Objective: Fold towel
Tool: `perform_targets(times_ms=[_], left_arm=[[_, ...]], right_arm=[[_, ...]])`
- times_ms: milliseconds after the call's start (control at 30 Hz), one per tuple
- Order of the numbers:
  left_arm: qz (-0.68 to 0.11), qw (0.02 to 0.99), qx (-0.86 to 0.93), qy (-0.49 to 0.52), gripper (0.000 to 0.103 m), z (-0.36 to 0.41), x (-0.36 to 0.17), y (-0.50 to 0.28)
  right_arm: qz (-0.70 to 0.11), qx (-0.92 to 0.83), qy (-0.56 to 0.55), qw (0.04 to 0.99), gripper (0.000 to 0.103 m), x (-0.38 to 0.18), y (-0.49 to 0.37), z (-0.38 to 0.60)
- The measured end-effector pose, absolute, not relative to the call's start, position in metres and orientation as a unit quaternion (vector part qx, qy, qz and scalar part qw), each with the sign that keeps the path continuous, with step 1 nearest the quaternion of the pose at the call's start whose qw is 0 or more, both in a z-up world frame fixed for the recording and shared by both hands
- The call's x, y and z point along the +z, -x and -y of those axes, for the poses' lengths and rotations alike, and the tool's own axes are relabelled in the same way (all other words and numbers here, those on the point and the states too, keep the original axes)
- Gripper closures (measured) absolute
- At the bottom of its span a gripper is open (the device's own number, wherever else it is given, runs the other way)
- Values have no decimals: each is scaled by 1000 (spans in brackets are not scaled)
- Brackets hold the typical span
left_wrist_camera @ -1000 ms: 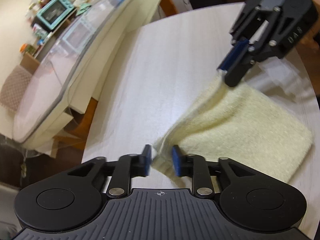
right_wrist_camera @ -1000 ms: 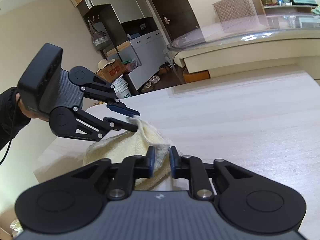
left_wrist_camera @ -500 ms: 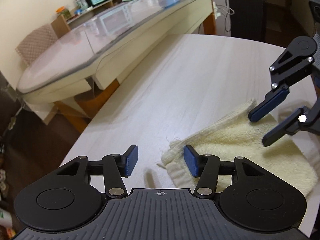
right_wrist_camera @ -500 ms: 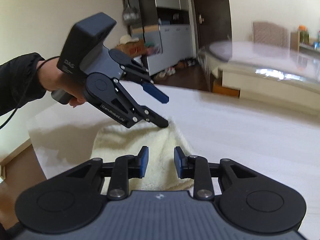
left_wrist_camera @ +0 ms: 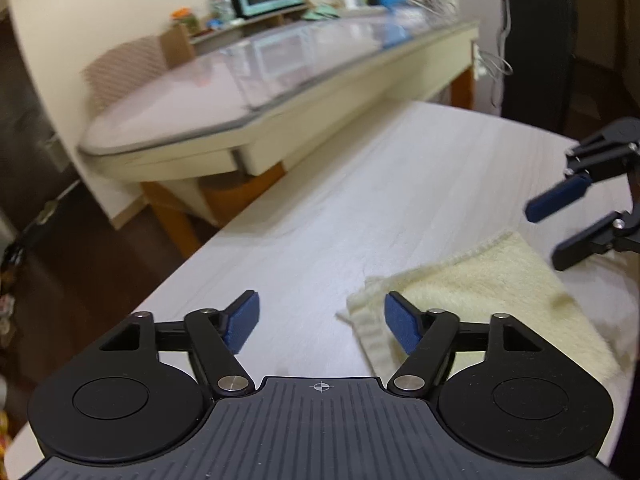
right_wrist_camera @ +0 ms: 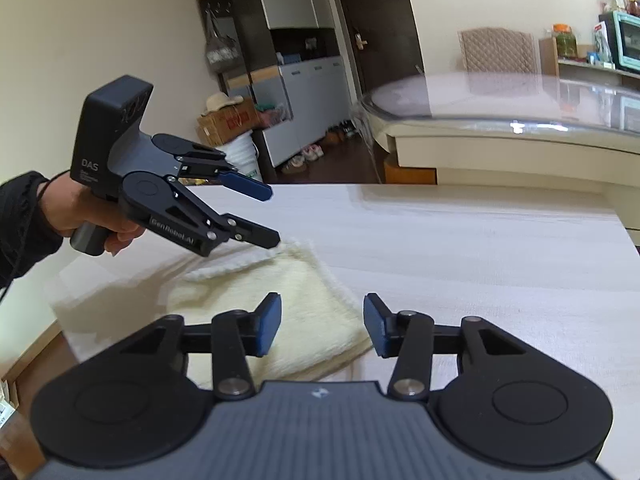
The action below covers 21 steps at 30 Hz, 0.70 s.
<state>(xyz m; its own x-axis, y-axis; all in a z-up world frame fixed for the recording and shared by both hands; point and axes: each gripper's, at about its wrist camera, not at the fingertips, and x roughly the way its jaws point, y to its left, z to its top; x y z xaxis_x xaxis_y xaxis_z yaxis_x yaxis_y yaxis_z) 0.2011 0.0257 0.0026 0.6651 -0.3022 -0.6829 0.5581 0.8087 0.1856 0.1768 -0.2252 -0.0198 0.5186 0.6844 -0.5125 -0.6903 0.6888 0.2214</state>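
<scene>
Both grippers have let go of the towel since a second ago and pulled back with jaws spread empty; I note it lies folded on the table, nearer my left gripper, right gripper just above its near-right corner.

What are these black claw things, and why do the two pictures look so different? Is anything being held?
They are hand-held grippers, not robot arms: a person squeezes one in each hand. Each carries a wide-angle camera looking along its own fingers, so each picture shows its own gripper at the bottom and the other one opposite. The left gripper and the right gripper are both open and hold nothing. A folded pale yellow towel lies on the light wooden table. The person's hand grips the left handle.
</scene>
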Motion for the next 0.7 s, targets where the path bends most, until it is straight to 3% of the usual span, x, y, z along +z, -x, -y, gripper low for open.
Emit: perform_targets(times_ms=[267,700], left_arm=[[-329,900,-208,-196,23,-39,-8,-144],[-332,906,-192,-179,21,-45,-30,-134]], right_arm=[[-259,408,93,871,54,-19,-113,208],[-264,417,127,860,60,-38,-116,179]])
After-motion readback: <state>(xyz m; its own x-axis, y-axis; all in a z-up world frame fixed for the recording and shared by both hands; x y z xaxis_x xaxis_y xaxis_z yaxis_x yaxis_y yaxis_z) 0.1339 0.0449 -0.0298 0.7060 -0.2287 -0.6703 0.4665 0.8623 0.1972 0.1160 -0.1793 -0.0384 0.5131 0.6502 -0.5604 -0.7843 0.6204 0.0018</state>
